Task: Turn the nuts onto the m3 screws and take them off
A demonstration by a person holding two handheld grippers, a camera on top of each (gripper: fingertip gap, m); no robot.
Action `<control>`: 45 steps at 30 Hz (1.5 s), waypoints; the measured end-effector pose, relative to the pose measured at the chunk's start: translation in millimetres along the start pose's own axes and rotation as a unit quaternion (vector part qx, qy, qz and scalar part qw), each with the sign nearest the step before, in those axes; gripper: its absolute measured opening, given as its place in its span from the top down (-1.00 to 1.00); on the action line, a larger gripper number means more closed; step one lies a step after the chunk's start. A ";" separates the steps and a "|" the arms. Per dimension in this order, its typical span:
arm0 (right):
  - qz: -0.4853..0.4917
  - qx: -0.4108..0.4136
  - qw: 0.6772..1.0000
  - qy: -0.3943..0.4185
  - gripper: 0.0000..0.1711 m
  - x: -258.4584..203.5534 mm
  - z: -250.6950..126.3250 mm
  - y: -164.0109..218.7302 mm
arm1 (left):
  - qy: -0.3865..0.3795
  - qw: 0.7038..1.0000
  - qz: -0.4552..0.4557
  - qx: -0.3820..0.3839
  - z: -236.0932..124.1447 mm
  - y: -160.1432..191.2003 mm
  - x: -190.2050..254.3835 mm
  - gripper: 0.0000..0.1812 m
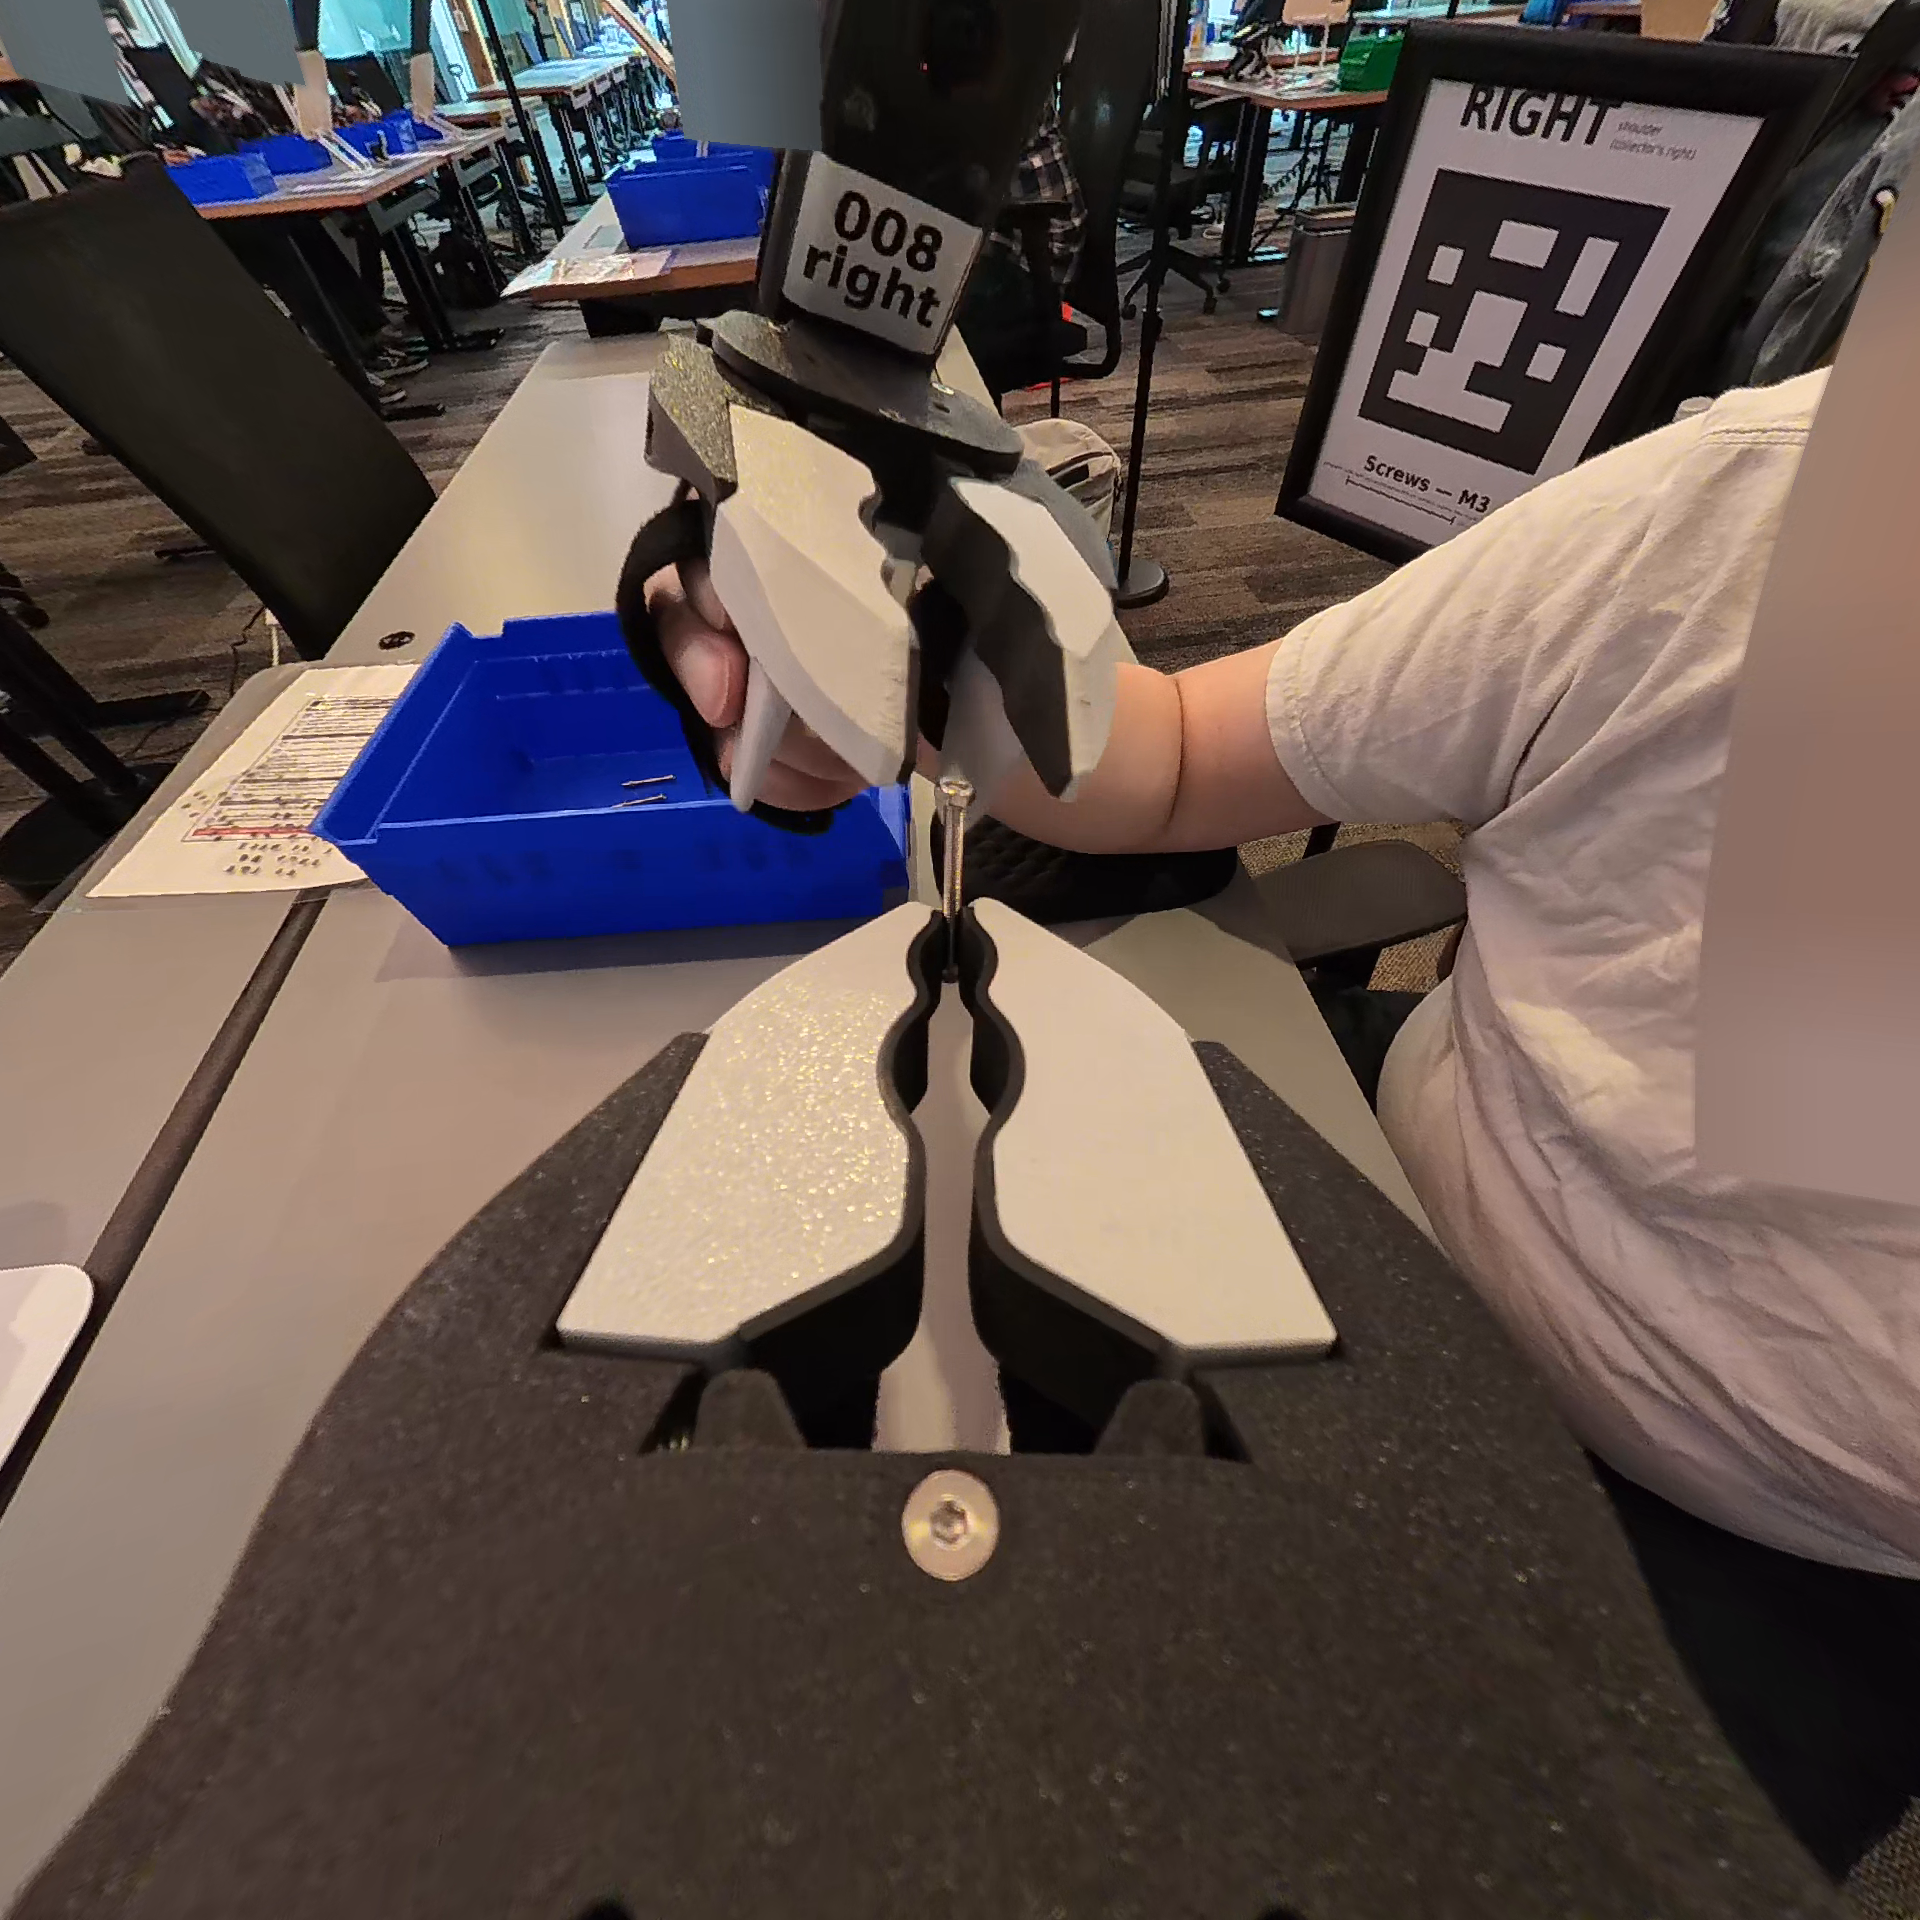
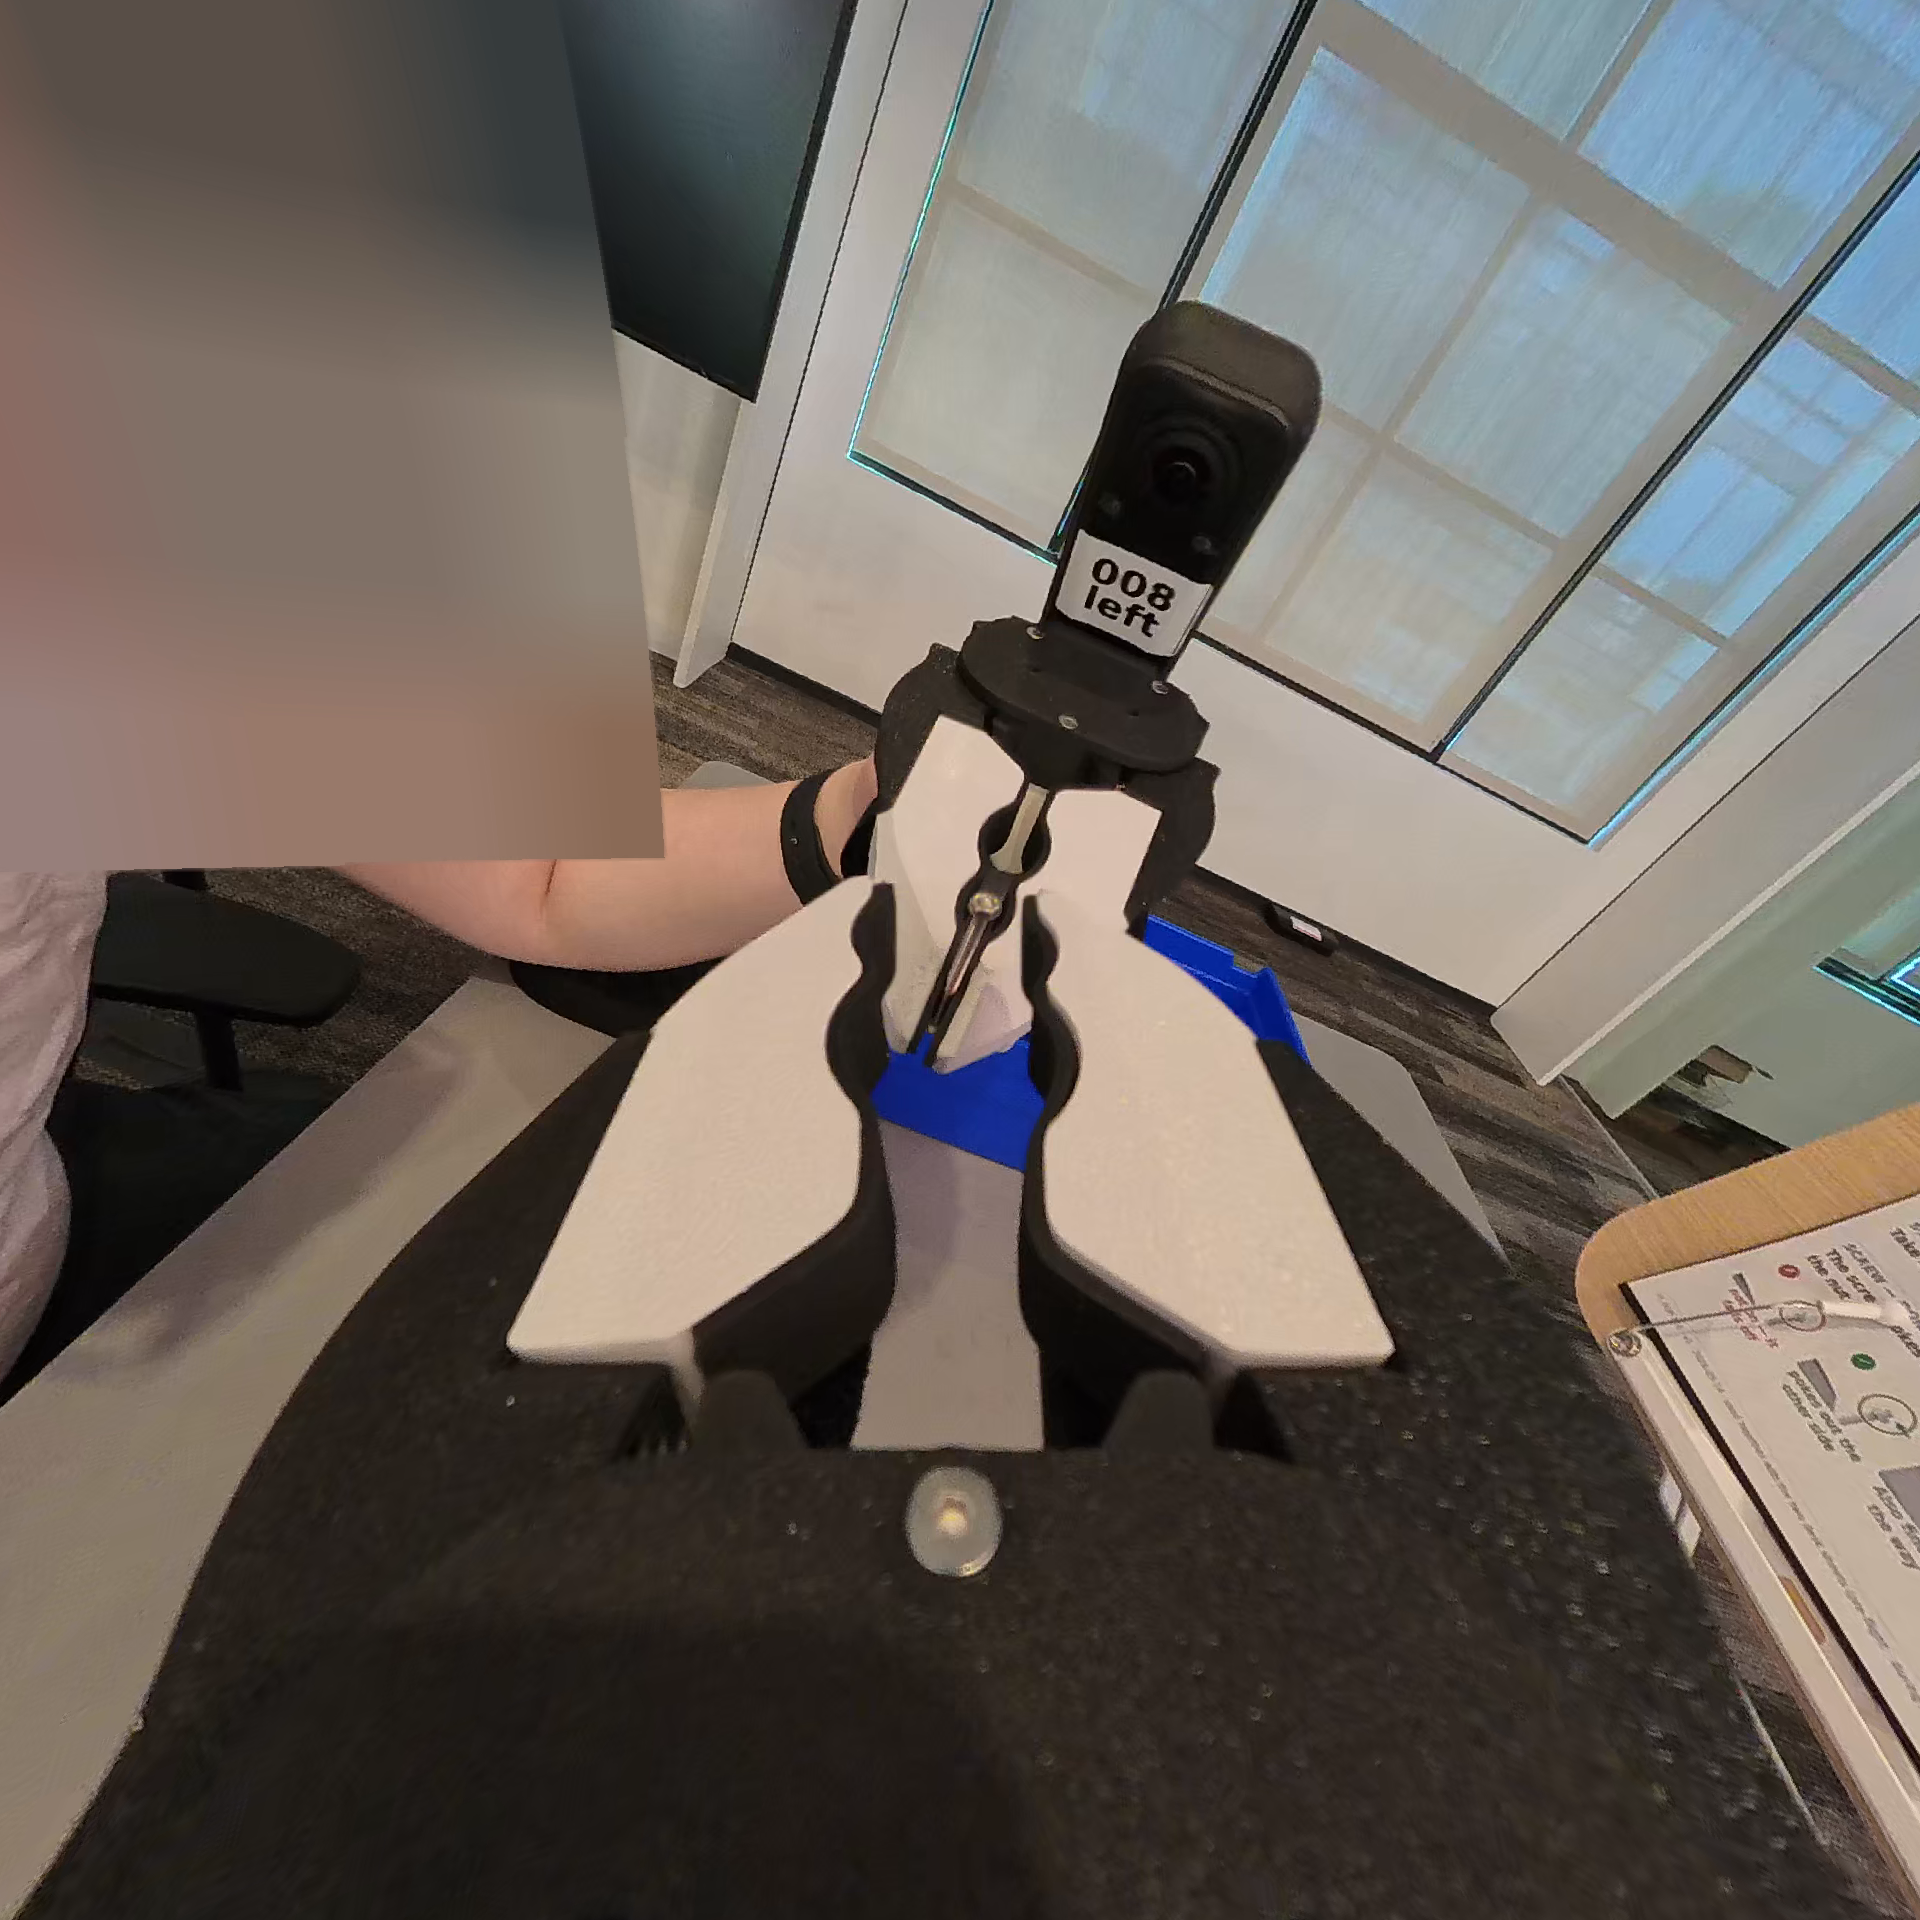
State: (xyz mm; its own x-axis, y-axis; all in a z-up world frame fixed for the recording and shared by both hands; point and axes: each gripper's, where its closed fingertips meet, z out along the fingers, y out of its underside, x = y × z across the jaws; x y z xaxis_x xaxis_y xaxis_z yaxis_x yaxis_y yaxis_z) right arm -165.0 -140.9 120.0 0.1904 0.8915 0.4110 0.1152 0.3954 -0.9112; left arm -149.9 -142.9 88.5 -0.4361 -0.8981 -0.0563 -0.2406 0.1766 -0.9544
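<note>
A thin metal screw [image 1: 951, 862] stands upright, its lower end clamped between the tips of my left gripper [image 1: 951, 916], which is shut on it. A small wider piece, nut or head, [image 1: 954, 796] sits at its top end. My right gripper [image 1: 977, 777] comes down from above, open, with its fingertips on either side of that top piece. In the right wrist view the screw [image 2: 961, 971] rises from the left gripper [image 2: 940, 1055] towards my right gripper [image 2: 956, 904], whose jaws stand apart around the top piece [image 2: 982, 904].
A blue bin [image 1: 623, 831] behind the grippers holds two loose screws [image 1: 644, 792]. A printed sheet [image 1: 249, 769] with several small nuts lies left of it. A sign stand [image 1: 1507, 281] stands at the back right. The person's arm [image 1: 1195, 748] crosses right. An instruction board [image 2: 1787, 1382] lies right. The grippers are tip to tip, or close to it.
</note>
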 end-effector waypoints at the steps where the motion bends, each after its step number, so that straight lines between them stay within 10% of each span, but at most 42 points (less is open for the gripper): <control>1: -0.002 -0.002 1.000 -0.001 0.73 -1.1 1.7 0.8 | 0.001 1.000 0.000 -0.001 1.0 0.3 0.4 0.98; 45: 0.114 0.060 0.991 -0.025 0.85 8.1 -1.3 -4.9 | -0.024 1.000 0.001 -0.006 1.5 -0.2 -5.0 0.98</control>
State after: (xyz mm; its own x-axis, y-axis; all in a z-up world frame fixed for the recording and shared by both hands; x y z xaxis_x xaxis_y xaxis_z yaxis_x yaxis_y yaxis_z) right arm -162.7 -135.9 127.8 0.1484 0.9696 0.1946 -0.0432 0.2030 -0.9782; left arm -146.3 -139.1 88.5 -0.3951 -0.9158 -0.0727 -0.2507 0.1836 -0.9505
